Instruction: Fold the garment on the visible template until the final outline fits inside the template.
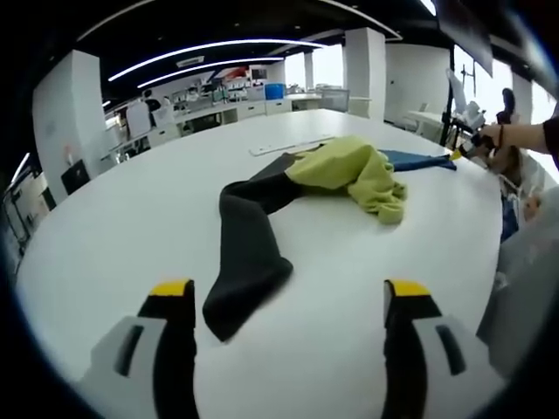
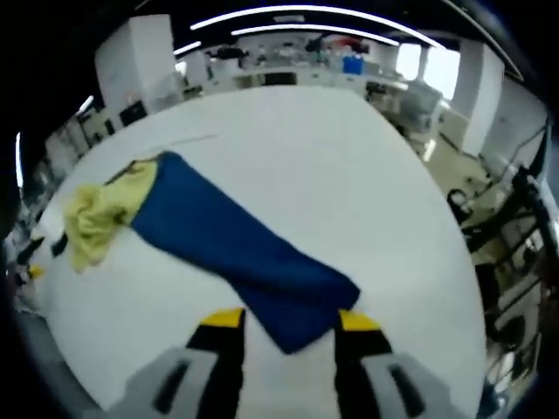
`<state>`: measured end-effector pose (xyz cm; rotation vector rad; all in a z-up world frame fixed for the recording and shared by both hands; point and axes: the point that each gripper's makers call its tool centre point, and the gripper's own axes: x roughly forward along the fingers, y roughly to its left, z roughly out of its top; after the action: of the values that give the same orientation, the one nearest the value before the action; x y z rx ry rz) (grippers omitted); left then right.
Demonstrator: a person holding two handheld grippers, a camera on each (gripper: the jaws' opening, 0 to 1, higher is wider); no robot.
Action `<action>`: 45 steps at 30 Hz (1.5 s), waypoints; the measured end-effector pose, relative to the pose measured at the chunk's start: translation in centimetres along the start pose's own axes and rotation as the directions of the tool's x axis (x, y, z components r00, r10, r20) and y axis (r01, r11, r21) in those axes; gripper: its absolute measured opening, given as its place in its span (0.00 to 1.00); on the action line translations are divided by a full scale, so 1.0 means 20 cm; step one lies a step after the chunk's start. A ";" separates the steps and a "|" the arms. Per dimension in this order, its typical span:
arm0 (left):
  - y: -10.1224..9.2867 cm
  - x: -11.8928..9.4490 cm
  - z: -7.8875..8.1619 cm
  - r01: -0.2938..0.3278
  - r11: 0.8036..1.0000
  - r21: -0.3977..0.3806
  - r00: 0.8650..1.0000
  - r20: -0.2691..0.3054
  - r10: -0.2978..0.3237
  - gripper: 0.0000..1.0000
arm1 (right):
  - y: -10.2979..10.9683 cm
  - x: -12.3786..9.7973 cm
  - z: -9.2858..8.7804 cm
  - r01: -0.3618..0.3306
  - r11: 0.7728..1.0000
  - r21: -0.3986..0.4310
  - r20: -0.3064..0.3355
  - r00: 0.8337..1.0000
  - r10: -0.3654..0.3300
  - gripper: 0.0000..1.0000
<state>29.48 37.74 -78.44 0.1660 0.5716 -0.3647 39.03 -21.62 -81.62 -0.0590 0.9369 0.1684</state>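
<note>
Looking along your left gripper [image 1: 289, 305], you see its jaws wide apart and holding nothing, aimed at the garment's dark grey sleeve [image 1: 247, 262] on the white table [image 1: 113, 236]. The garment [image 1: 349, 170] lies bunched mid-table, yellow-green in the middle. In the right gripper view, your right gripper [image 2: 288, 336] straddles the blue sleeve [image 2: 236, 249] end with jaws parted, apparently ready to grip it for folding.

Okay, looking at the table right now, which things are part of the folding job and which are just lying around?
Part of the job:
- the garment, crumpled, with a dark grey sleeve, a yellow-green body and a blue sleeve
- left gripper
- right gripper, jaws either side of the blue sleeve's end

Lying about:
- a flat white strip beyond the garment
- white table
</note>
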 end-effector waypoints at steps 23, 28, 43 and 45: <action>0.01 -0.03 -0.03 -0.025 0.999 -0.032 1.000 -0.006 0.025 0.86 | -0.02 0.08 -0.13 0.004 0.996 -0.088 -0.072 0.997 -0.010 0.08; 0.01 -0.03 -0.02 -0.025 0.999 -0.038 1.000 0.010 0.025 0.86 | -0.03 0.07 -0.14 0.017 0.995 -0.094 -0.073 0.997 -0.024 0.05; -0.01 -0.03 -0.01 -0.016 0.999 -0.033 1.000 0.013 0.016 0.86 | -0.11 0.03 -0.18 0.040 0.979 -0.199 -0.110 0.992 -0.063 0.00; -0.01 -0.03 -0.01 -0.015 0.999 -0.033 1.000 0.013 0.016 0.86 | -0.11 0.03 -0.19 0.040 0.979 -0.200 -0.111 0.992 -0.064 0.00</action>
<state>28.85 37.84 -78.20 0.1360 0.5627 -0.3410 36.83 -24.26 -84.37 -0.2791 1.0322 0.2107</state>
